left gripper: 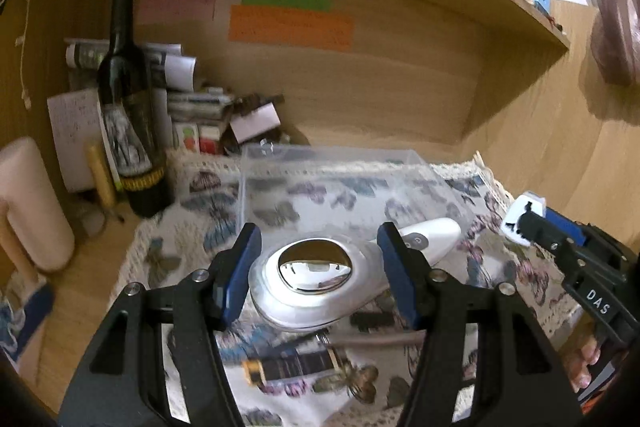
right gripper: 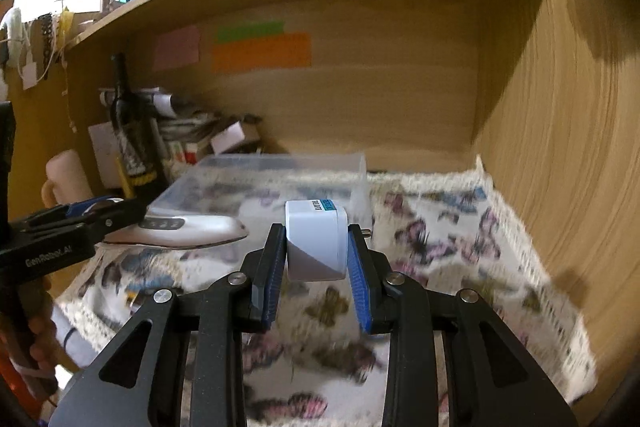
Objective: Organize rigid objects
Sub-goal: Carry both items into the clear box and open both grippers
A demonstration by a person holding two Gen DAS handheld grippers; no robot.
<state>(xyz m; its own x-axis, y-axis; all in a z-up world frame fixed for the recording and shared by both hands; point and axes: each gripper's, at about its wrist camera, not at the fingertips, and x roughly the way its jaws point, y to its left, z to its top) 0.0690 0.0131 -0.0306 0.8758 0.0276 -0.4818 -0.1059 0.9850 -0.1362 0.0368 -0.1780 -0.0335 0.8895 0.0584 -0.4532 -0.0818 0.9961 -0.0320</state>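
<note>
The left gripper (left gripper: 318, 265) is clamped on the silver teardrop-shaped device with a mirrored disc (left gripper: 320, 281), its long axis pointing toward the clear plastic bin (left gripper: 340, 163). The right gripper (right gripper: 318, 255) is clamped on the white cube-shaped adapter (right gripper: 316, 241), in front of that bin's open rim.

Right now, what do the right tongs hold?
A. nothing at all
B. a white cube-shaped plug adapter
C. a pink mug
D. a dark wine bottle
B: in the right wrist view the right tongs are closed on the white plug adapter, their blue pads pressing its two sides, above the butterfly cloth.
</note>
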